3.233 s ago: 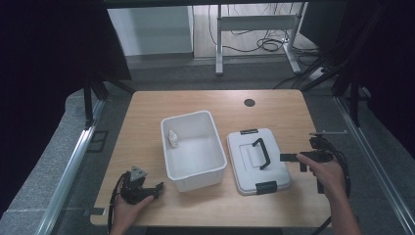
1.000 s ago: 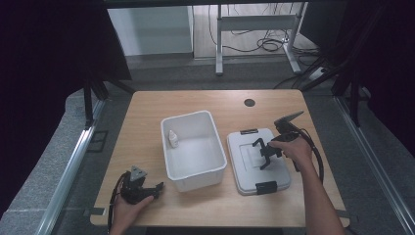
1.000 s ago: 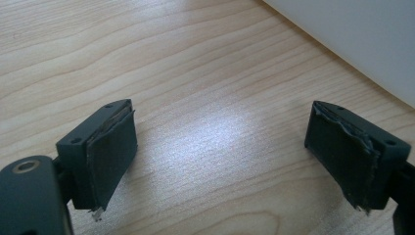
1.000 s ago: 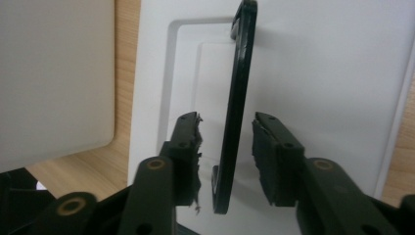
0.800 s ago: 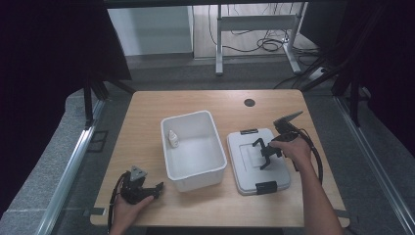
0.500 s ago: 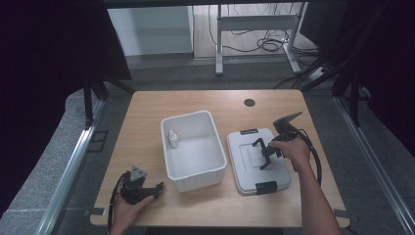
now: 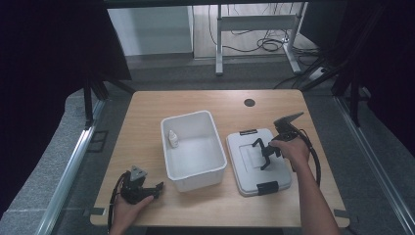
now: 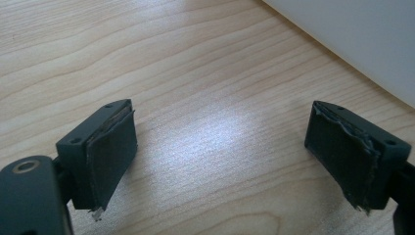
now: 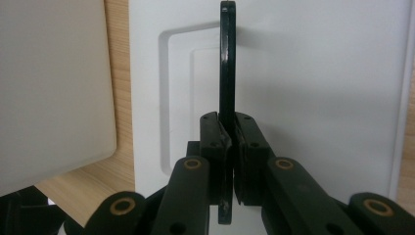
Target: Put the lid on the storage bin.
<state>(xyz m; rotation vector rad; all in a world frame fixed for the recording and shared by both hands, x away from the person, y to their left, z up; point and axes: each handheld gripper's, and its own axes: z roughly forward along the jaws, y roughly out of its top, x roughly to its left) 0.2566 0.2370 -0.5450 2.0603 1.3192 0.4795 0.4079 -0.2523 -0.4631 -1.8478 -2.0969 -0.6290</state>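
Note:
A white bin (image 7: 193, 148) stands open at mid-table with a small white bottle (image 7: 172, 138) inside its left end. To its right lies the bin's white lid (image 7: 247, 166) with black latches and a black handle (image 7: 260, 152) raised upright. My right gripper (image 7: 266, 152) is shut on the lid handle (image 9: 226, 73), whose thin black bar stands pinched between the jaws of the right gripper (image 9: 228, 161) over the lid (image 9: 318, 83). My left gripper (image 7: 155, 187) rests on the table near the front left, and the left gripper (image 8: 222, 147) is open over bare wood.
The wooden table (image 7: 147, 107) has a black round grommet (image 7: 249, 102) at the back right. The bin's white wall (image 8: 352, 39) lies just beyond my left jaws. Beyond the table stand a desk frame and floor cables (image 7: 254, 46).
My right gripper has come from the table's right edge onto the lid and closed on its handle, which now stands raised. The left gripper has stayed put.

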